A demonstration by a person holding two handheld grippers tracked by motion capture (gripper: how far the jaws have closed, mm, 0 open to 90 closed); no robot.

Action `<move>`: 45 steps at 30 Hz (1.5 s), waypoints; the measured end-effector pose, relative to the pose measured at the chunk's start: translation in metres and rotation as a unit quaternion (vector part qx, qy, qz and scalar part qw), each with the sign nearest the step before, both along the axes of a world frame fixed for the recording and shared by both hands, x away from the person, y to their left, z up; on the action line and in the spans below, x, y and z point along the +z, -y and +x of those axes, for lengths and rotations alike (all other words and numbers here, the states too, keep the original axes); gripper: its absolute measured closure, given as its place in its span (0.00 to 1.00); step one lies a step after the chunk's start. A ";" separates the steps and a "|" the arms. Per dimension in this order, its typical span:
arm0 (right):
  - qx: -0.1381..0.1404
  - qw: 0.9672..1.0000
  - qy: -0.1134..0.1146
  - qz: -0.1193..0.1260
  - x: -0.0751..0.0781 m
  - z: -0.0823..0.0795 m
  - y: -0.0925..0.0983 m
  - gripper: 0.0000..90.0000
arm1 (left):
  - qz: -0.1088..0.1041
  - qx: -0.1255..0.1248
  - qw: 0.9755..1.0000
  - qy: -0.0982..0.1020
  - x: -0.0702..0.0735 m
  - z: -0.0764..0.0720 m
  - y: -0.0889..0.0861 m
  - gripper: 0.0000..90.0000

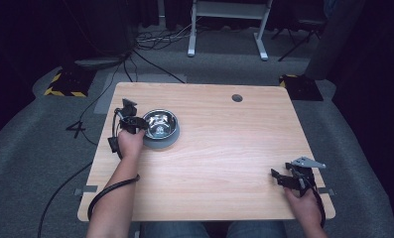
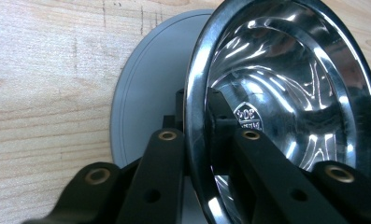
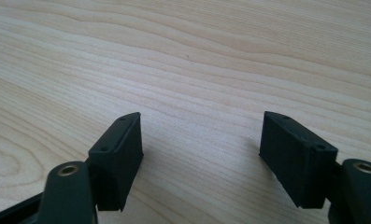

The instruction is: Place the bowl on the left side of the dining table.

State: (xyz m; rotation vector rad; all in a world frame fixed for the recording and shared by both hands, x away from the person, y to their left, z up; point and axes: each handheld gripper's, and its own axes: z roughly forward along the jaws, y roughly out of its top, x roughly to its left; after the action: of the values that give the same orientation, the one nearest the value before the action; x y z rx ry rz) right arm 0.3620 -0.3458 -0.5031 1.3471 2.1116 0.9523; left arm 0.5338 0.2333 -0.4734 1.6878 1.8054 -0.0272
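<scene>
Forearms and two hands enter at the bottom of the high view. One left gripper (image 1: 133, 120) sits at the near-left side of the single steel bowl (image 1: 160, 122), its jaws clamped on the bowl's rim. That bowl rests on one grey round base (image 1: 161, 142) on the left half of the counter (image 1: 224, 148), well in from the counter's left edge and nearer its far edge than its near one. One right gripper (image 1: 282, 177) lies far to the right of the bowl, close to the counter's near-right corner. Between bowl and right gripper the wood is bare, wide room for moving. One round hole (image 1: 237, 97) lies right of the bowl near the far edge. Grey carpet, cables and a white desk frame (image 1: 229, 25) lie beyond.

Left gripper view: the jaws pinch the bowl's rim (image 2: 195, 116), one black finger (image 2: 223, 116) inside the shiny bowl, the other outside over the grey base (image 2: 146, 93). Pale wood lies left of the base.

Right gripper view: the jaws stand wide apart, nothing between them, over bare light wood grain (image 3: 197, 56).
</scene>
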 end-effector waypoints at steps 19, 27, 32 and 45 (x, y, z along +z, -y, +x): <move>0.000 1.000 0.001 -0.003 0.000 0.000 0.000 0.33 | 0.087 -0.021 0.992 0.085 0.039 -0.020 0.003 0.53; 0.000 1.000 0.001 -0.003 0.000 0.000 0.000 0.33 | 0.083 -0.040 0.988 0.125 0.063 -0.043 0.014 0.52; 0.000 1.000 0.001 -0.003 0.000 0.000 0.000 0.33 | 0.080 -0.046 0.985 0.143 0.073 -0.059 0.016 0.49; 0.000 1.000 0.001 -0.003 0.000 0.000 0.000 0.33 | 0.066 -0.081 0.982 0.158 0.087 -0.099 0.017 0.47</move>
State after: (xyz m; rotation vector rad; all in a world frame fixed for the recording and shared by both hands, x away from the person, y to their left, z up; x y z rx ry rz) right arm 0.3621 -0.3461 -0.5032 1.3425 2.1120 0.9450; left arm 0.4351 0.2162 -0.3862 1.8119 1.4602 0.2803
